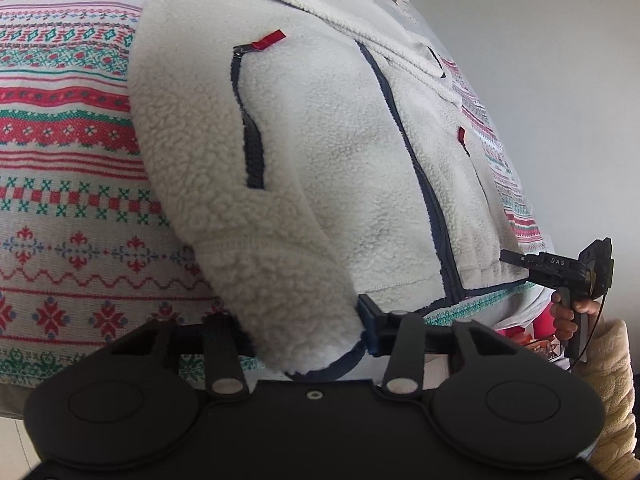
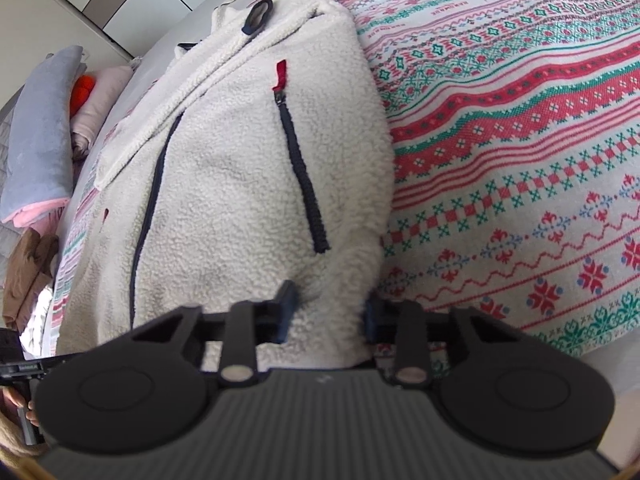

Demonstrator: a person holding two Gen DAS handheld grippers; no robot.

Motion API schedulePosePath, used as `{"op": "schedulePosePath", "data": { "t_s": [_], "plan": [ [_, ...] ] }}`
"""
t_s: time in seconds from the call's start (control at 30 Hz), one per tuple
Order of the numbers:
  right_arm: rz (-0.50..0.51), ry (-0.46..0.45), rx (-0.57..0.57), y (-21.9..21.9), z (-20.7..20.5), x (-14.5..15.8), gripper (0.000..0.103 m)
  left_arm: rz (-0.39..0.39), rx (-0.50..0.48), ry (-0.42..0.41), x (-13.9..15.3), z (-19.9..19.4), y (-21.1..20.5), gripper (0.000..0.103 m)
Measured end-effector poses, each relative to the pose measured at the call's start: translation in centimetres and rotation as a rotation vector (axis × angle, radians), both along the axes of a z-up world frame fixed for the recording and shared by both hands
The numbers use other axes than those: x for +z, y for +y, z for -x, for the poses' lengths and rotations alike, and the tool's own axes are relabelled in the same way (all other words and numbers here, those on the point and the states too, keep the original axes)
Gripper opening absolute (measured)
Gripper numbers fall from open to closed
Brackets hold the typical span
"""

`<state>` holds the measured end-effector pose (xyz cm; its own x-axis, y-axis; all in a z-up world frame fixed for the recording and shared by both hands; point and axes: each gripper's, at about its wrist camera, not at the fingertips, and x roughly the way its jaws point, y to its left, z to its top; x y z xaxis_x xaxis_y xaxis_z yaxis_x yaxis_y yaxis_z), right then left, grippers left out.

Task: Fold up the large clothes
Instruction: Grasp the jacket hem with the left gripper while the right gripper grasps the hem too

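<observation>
Fleece jacket (image 1: 320,152) laid on patterned bed cover (image 1: 60,200), hem nearest. Left gripper (image 1: 304,320) and right gripper (image 2: 328,312) jaws narrowed onto hem corners; thick pile may be pinched shallowly, slipping when lifted.

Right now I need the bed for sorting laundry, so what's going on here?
A person is folding a cream fleece jacket on the patterned bedspread, with hand-held tongs in each hand. The right tongs are pinching the jacket's bottom hem at one corner. The left tongs are closed on the fleece at the opposite bottom corner. The jacket lies zipped, front up, with both lower corners gripped, and no fold is made yet.
</observation>
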<state>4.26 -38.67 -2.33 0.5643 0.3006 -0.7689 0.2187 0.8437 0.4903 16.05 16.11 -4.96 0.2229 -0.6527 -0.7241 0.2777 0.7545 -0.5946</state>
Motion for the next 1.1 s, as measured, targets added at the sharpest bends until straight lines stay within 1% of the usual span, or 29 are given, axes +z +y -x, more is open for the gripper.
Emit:
{"op": "schedulePosePath", "data": {
  "t_s": [0.03, 0.1, 0.3, 0.37, 0.53, 0.7, 0.87, 1.0, 1.1],
  "plan": [
    [-0.005, 0.0, -0.003, -0.1, 0.0, 0.0, 0.021, 0.002, 0.005, 0.001, 0.0, -0.1, -0.2, 0.036],
    [0.005, -0.006, -0.009, 0.0, 0.0, 0.1, 0.015, -0.001, 0.016, -0.009, 0.2, 0.1, -0.3, 0.032],
    [0.031, -0.059, -0.026, 0.5, 0.2, 1.1, 0.012, 0.014, 0.047, -0.092, 1.6, 0.6, -0.5, 0.026],
    [0.015, -0.098, -0.034, 0.6, 0.5, 1.6, 0.012, 0.034, 0.065, -0.126, 2.3, 0.7, -0.4, 0.026],
    [-0.043, -0.231, -0.05, 0.8, 1.2, 3.5, 0.011, 0.091, 0.125, -0.215, 4.5, 0.9, 0.1, 0.024],
    [-0.092, -0.335, -0.075, 0.9, 1.3, 5.2, 0.011, 0.13, 0.195, -0.305, 6.9, 1.2, 0.3, 0.023],
    [-0.156, -0.411, -0.129, -0.5, 2.0, 6.8, 0.011, 0.168, 0.275, -0.338, 8.8, 1.4, 1.0, 0.022],
    [-0.205, -0.456, -0.162, -1.2, 3.0, 7.7, 0.01, 0.183, 0.29, -0.387, 10.4, 2.3, 1.2, 0.022],
    [-0.207, -0.471, -0.151, -0.9, 3.7, 8.5, 0.01, 0.2, 0.297, -0.423, 11.4, 3.6, 1.3, 0.021]
  ]
}}
